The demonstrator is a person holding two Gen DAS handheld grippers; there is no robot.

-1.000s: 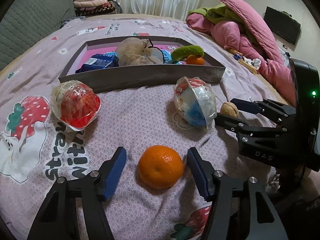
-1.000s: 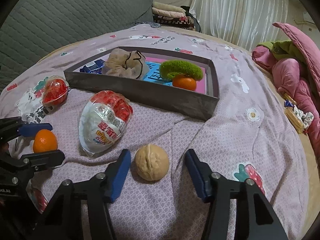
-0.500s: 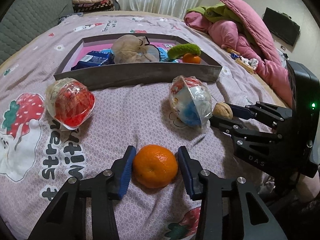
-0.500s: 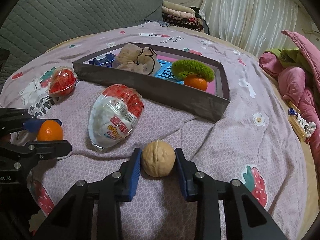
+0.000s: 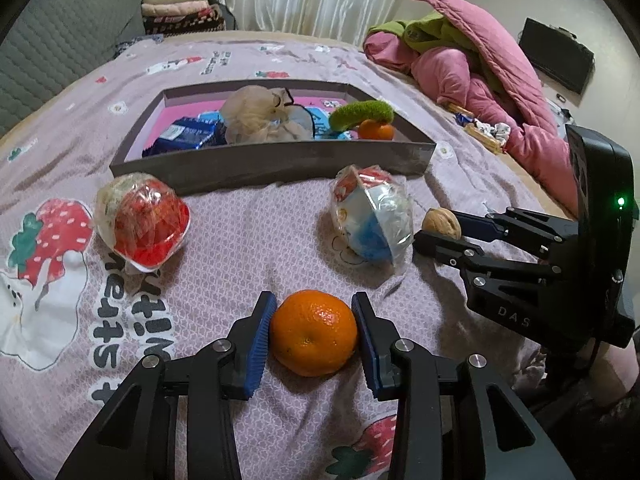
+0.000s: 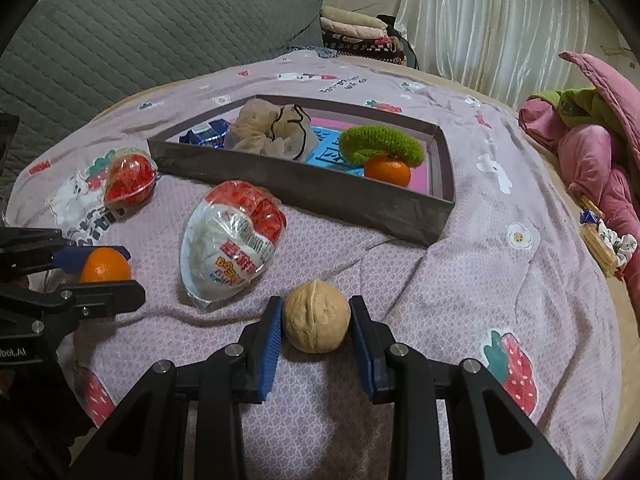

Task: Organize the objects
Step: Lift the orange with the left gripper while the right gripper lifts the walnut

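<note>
Nearest, left gripper (image 5: 314, 334) has just clamped its pads onto the tangerine (image 5: 314, 332), still resting on the bedspread (image 5: 240, 248). Right gripper (image 6: 316, 326) likewise pinches the walnut (image 6: 317, 317). Both look ready to lift. Beyond two wrapped eggs, the grey tray (image 6: 320, 188) already collects sorted items: probable destination.

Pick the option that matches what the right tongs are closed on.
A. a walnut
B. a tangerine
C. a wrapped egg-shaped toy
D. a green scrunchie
A: in the right wrist view the right tongs have both blue pads against the walnut on the bedspread, while the tangerine sits in the left tongs.
</note>
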